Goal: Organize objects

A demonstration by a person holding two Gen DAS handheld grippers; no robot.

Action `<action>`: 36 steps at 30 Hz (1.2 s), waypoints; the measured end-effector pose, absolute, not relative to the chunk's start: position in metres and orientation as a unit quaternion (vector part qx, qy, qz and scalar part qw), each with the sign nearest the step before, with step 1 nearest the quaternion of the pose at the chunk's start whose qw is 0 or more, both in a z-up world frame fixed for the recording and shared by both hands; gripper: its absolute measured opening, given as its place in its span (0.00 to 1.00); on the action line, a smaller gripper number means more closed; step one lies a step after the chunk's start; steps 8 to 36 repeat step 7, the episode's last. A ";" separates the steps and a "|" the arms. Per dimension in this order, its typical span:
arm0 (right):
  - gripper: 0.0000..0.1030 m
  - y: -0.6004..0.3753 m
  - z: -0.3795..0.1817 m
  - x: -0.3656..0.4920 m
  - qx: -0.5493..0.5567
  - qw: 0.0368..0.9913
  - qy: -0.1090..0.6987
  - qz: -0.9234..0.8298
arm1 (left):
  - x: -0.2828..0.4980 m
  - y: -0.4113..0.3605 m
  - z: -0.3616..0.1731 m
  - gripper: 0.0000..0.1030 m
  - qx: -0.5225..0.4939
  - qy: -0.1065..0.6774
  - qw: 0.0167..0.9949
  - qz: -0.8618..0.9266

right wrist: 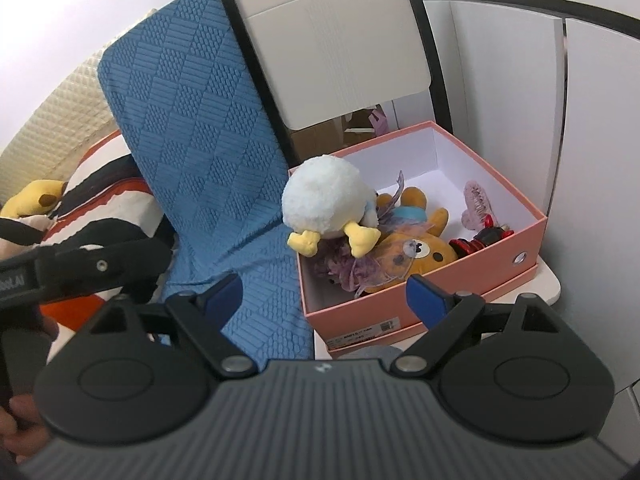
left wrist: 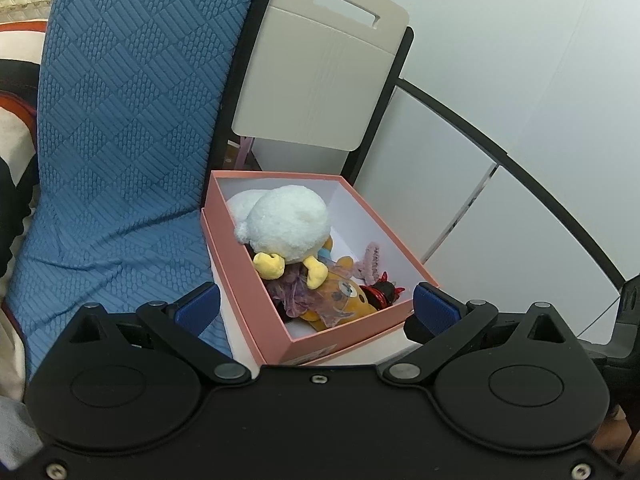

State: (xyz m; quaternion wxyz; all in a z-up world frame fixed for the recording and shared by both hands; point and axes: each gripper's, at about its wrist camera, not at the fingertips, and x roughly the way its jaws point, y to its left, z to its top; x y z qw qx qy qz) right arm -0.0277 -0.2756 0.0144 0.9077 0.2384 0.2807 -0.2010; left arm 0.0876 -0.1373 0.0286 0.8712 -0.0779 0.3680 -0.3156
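Observation:
A pink open box (left wrist: 240,256) (right wrist: 516,236) sits on a white stool beside a blue cloth. In it lie a white plush duck with yellow feet (left wrist: 288,224) (right wrist: 324,200), a brown bear plush (left wrist: 340,300) (right wrist: 416,248), a purple frilly scrunchie (left wrist: 288,292) (right wrist: 352,272), a pink hair claw (left wrist: 372,260) (right wrist: 476,200) and a red-black clip (left wrist: 384,292) (right wrist: 484,238). My left gripper (left wrist: 316,304) is open and empty, just in front of the box. My right gripper (right wrist: 324,298) is open and empty, at the box's near left corner.
The blue textured cloth (left wrist: 128,128) (right wrist: 200,128) drapes over a chair to the left of the box. A beige folding chair back (left wrist: 320,68) (right wrist: 340,48) stands behind the box. A striped cushion (right wrist: 104,208) and a yellow plush (right wrist: 36,196) lie at far left. White cabinet panels (left wrist: 500,160) stand to the right.

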 end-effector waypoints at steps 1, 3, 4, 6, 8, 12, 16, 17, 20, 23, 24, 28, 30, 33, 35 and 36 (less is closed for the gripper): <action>0.87 -0.276 0.015 -0.028 0.239 0.908 0.281 -0.201 | 0.088 -0.137 0.029 1.00 -0.077 0.369 0.871 -0.315; 0.87 -0.276 0.015 -0.027 0.240 0.907 0.281 -0.201 | 0.088 -0.138 0.028 1.00 -0.075 0.370 0.871 -0.314; 0.87 -0.276 0.015 -0.027 0.239 0.907 0.281 -0.201 | 0.088 -0.138 0.028 1.00 -0.075 0.370 0.871 -0.313; 0.87 -0.276 0.015 -0.027 0.239 0.907 0.281 -0.202 | 0.088 -0.138 0.028 1.00 -0.075 0.370 0.871 -0.313; 0.87 -0.276 0.015 -0.027 0.239 0.907 0.281 -0.202 | 0.088 -0.138 0.028 1.00 -0.075 0.370 0.871 -0.313; 0.87 -0.276 0.015 -0.027 0.239 0.907 0.281 -0.202 | 0.088 -0.138 0.028 1.00 -0.075 0.370 0.871 -0.313; 0.87 -0.276 0.015 -0.027 0.239 0.907 0.281 -0.202 | 0.088 -0.138 0.028 1.00 -0.075 0.370 0.871 -0.313; 0.87 -0.276 0.015 -0.027 0.239 0.907 0.281 -0.202 | 0.088 -0.138 0.028 1.00 -0.075 0.370 0.871 -0.313; 0.87 -0.276 0.015 -0.027 0.239 0.907 0.281 -0.202 | 0.088 -0.138 0.028 1.00 -0.075 0.370 0.871 -0.313; 0.87 -0.276 0.015 -0.027 0.239 0.907 0.281 -0.202 | 0.088 -0.138 0.028 1.00 -0.075 0.370 0.871 -0.313; 0.87 -0.276 0.015 -0.027 0.239 0.907 0.281 -0.202 | 0.088 -0.138 0.028 1.00 -0.075 0.370 0.871 -0.313; 0.87 -0.276 0.015 -0.027 0.239 0.907 0.281 -0.202 | 0.088 -0.138 0.028 1.00 -0.075 0.370 0.871 -0.313; 0.87 -0.276 0.015 -0.027 0.239 0.907 0.281 -0.202 | 0.088 -0.138 0.028 1.00 -0.075 0.370 0.871 -0.313; 0.87 -0.276 0.015 -0.027 0.239 0.907 0.281 -0.202 | 0.088 -0.138 0.028 1.00 -0.075 0.370 0.871 -0.313; 0.87 -0.276 0.015 -0.027 0.239 0.907 0.281 -0.202 | 0.088 -0.138 0.028 1.00 -0.075 0.370 0.871 -0.313; 0.87 -0.276 0.015 -0.027 0.239 0.907 0.281 -0.202 | 0.088 -0.138 0.028 1.00 -0.075 0.370 0.871 -0.313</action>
